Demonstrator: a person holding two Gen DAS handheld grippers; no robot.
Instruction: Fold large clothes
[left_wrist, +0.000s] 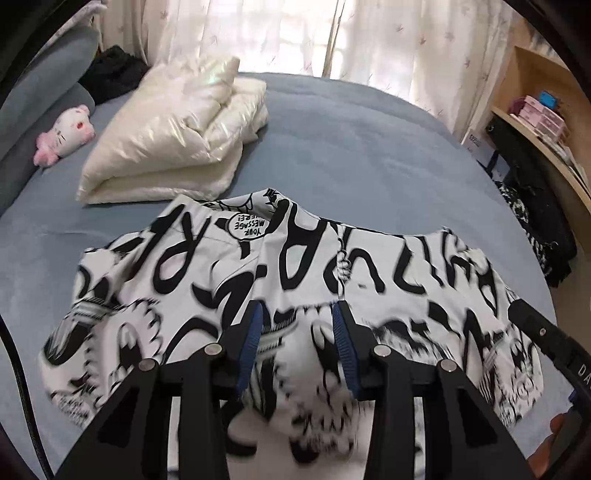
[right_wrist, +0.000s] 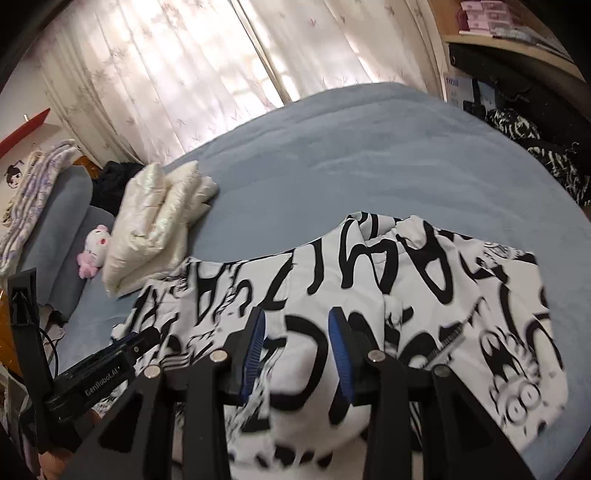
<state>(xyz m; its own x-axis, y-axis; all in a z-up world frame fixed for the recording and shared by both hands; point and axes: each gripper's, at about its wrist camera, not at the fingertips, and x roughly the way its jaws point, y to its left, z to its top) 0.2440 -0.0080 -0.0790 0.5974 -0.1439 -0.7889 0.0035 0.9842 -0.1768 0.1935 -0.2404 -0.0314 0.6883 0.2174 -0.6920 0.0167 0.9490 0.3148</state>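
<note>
A white garment with black cartoon lettering (left_wrist: 295, 266) lies spread across the near part of the blue bed (left_wrist: 351, 147); it also shows in the right wrist view (right_wrist: 369, 295). My left gripper (left_wrist: 297, 314) is open, its blue-padded fingers just above the garment's near middle. My right gripper (right_wrist: 295, 319) is open too, over the garment near its middle. The right gripper's body shows at the right edge of the left wrist view (left_wrist: 535, 332). The left gripper's body shows at the lower left of the right wrist view (right_wrist: 110, 362).
A folded cream puffer jacket (left_wrist: 177, 133) lies on the bed beyond the garment's left side. A pink plush toy (left_wrist: 66, 133) and dark clothes (left_wrist: 110, 74) sit by the grey headboard. A wooden shelf (left_wrist: 535, 110) and dark bags (left_wrist: 535, 229) stand beside the bed on the right.
</note>
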